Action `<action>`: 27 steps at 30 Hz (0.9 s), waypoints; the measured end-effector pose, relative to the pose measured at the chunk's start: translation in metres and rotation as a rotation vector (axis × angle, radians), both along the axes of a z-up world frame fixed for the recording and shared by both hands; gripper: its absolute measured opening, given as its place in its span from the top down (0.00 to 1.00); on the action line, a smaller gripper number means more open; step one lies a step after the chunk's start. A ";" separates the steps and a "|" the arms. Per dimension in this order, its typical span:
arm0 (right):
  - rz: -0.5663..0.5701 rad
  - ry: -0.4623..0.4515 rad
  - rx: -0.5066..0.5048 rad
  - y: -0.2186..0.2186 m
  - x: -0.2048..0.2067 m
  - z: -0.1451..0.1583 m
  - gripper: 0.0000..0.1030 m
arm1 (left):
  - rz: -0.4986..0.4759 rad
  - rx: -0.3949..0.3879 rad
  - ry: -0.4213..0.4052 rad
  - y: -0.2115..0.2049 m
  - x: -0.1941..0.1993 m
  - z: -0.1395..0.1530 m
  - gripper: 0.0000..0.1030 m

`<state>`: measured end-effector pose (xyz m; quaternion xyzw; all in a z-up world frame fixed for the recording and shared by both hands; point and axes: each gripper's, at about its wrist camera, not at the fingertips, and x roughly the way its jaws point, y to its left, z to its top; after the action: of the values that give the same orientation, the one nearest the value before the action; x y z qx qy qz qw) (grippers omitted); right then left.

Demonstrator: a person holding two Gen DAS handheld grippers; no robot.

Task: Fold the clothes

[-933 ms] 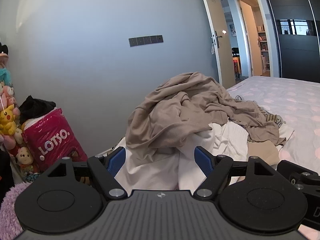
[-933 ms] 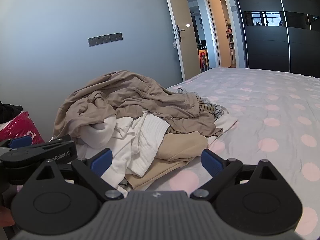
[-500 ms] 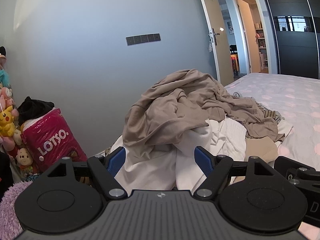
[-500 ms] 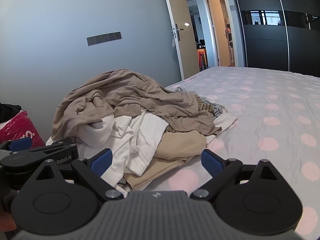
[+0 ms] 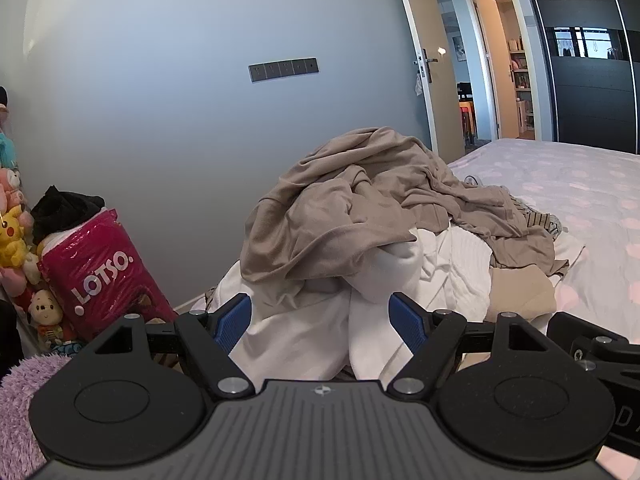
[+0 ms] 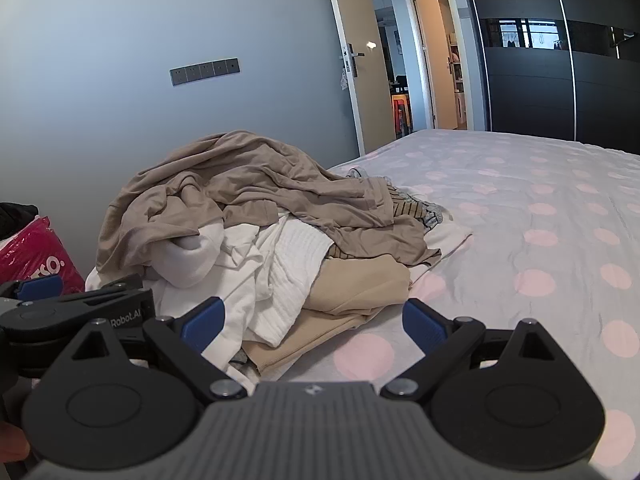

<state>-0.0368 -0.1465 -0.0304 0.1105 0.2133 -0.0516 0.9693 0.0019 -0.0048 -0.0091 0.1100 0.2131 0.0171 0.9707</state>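
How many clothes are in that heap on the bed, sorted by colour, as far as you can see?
Taupe garment: 1
White garments: at least 2, tangled, so the exact number is unclear
Beige folded piece: 1
Striped piece: 1
Cream piece under the heap: 1
Total: at least 6

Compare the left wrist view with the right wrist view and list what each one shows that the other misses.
Only the left wrist view shows the row of plush toys and the fuzzy purple fabric at the lower left. Only the right wrist view shows the wide stretch of bare pink-dotted bedsheet beside the pile. Both show the taupe crumpled garment on top of the white clothes, the pink LOTSO bag, the grey wall switch panel and the open door.
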 end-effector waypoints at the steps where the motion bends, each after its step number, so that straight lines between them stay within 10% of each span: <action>1: 0.000 0.000 0.001 0.000 0.000 0.000 0.06 | 0.000 0.001 0.000 0.000 0.000 0.000 0.27; 27: 0.002 0.014 -0.003 0.004 0.002 -0.002 0.06 | 0.013 0.000 0.020 0.002 0.001 -0.004 0.27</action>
<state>-0.0346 -0.1429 -0.0322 0.1083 0.2199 -0.0516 0.9681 0.0032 -0.0025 -0.0135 0.1090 0.2237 0.0224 0.9683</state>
